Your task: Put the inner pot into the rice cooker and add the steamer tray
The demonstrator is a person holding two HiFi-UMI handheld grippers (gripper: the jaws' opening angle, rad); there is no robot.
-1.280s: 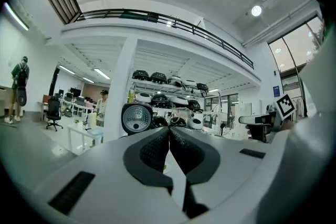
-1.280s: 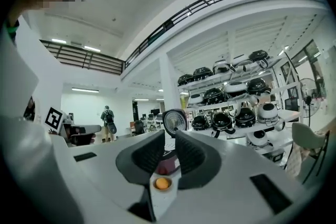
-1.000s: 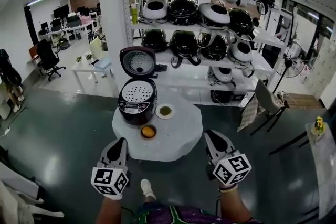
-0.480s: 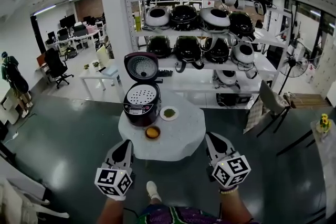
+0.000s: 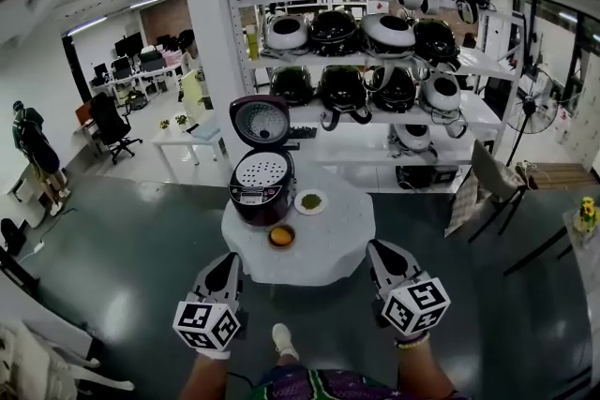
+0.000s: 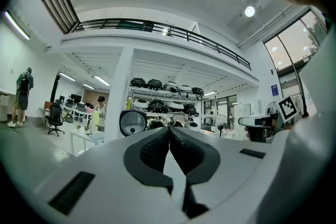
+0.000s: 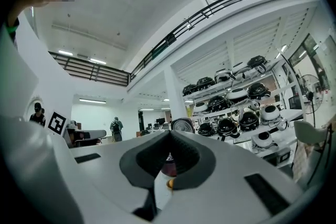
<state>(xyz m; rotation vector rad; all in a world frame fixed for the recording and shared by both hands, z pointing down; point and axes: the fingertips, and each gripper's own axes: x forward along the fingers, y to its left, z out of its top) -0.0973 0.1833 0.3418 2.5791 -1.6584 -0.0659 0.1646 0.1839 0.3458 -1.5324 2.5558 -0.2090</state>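
We see the rice cooker [image 5: 261, 197] on the far-left part of the round white surface [image 5: 328, 253], w/ its lid [image 5: 260, 120] tipped up & back, fully open. The white perforated steamer tray [image 5: 262, 171] sits in the cooker's mouth, approx level w/ the rim. The inner pot would be hidden under it, so we can't tell. Just right of the cooker is a small plate [image 5: 310, 200] w/ sth green on it. Just in front of the cooker, nr the middle of the surface, is a small orange bowl [image 5: 281, 236]. We hold both grippers at the near side of the surface, pointing level toward it, well apart from each other & short of the cooker. The left gripper [image 5: 228, 260] is clenched: in the left gripper view its pads [image 6: 153, 150] meet tip to tip, nothing btwn them. The right gripper [image 5: 378, 250] is likewise clamped shut & empty, pads [image 7: 184, 156] together. Thru the gap under them we catch a bit of the dark cooker body & the orange bowl. Bkgd: a white pillar [image 5: 208, 23] behind the cooker, a shelf rack [image 5: 478, 115] packed w/ many more cookers, a standing fan [image 5: 537, 112] at right. Far left are an office chair [image 5: 114, 119] & a person [image 5: 36, 155], on a dark glossy floor [image 5: 141, 258].
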